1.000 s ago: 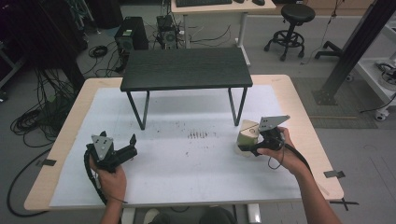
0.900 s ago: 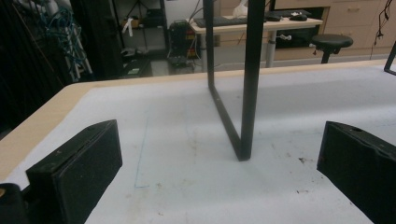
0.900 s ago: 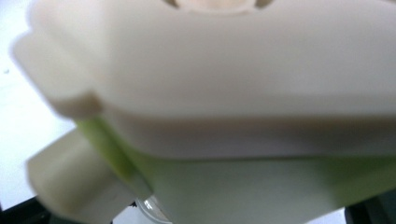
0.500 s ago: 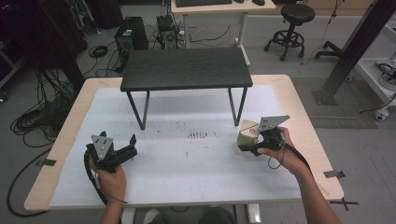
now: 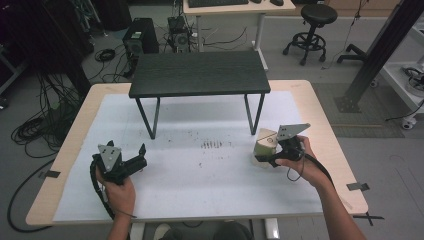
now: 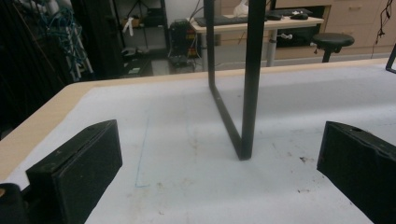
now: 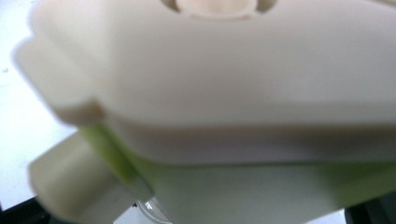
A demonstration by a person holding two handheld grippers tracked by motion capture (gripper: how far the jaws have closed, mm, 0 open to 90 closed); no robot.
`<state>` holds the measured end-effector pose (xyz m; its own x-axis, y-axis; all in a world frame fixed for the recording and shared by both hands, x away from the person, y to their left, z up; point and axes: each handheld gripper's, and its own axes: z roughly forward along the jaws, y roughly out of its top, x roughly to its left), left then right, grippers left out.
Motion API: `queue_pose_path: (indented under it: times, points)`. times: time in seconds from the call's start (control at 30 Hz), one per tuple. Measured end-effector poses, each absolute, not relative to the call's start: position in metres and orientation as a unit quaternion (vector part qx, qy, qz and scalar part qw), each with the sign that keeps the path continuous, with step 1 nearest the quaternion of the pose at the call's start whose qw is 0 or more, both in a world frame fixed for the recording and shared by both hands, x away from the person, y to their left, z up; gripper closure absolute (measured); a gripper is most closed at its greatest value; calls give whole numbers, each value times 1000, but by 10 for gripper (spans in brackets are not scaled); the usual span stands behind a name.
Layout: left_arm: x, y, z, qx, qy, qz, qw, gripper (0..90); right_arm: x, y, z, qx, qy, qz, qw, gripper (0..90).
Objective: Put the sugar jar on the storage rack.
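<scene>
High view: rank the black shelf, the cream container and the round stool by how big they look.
1. black shelf, clearly largest.
2. round stool, though it stands farther back, so unsure.
3. cream container, partly hidden by the right gripper.

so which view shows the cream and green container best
The high view: the container shows whole on the white table mat, in the right gripper jaws. The right gripper view has its cream lid and green body close up but blurred. The left gripper view looks at a black stand leg.

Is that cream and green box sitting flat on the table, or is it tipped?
Tipped. The box leans in the right tongs, its cream lid slanting toward the small black table.
</scene>
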<state>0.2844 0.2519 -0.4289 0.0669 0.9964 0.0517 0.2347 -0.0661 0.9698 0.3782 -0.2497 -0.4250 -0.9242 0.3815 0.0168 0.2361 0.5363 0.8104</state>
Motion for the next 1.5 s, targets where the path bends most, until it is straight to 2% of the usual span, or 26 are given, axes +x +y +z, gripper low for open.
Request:
queue_pose_path:
  times: [0.57,0.83,1.5]
  points:
    - [285,251,-429,586,524,437,437,2,379,-249,-422,184,875,442,78,299]
    - [285,250,-429,590,525,435,432,2,378,-253,-407,190,865,456,88,299]
    - [285,250,-429,591,521,431,439,2,366,-255,-320,182,863,460,104,298]
